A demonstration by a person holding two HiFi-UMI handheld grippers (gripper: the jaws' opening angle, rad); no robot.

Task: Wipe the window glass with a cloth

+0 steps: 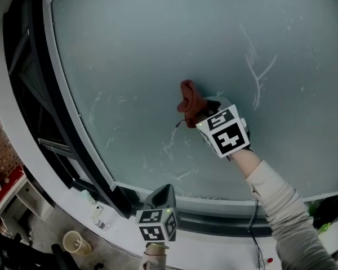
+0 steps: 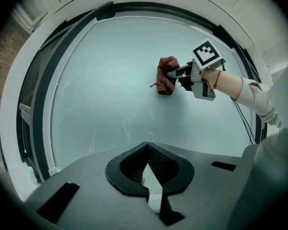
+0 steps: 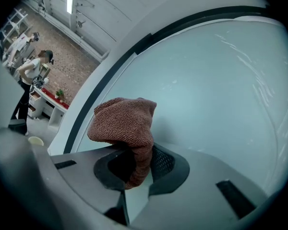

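Note:
A frosted window pane fills most of the head view, with faint white streaks on it. My right gripper is shut on a reddish-brown cloth, held against the glass near the pane's middle. The cloth bunches up out of the jaws in the right gripper view. From the left gripper view the cloth and the right gripper show far off on the pane. My left gripper hangs low by the bottom frame, away from the glass, shut with nothing between its jaws.
A dark window frame runs down the left and along the bottom, above a white sill. A paper cup and a small bottle sit low at the left. A person stands far off by a brick wall.

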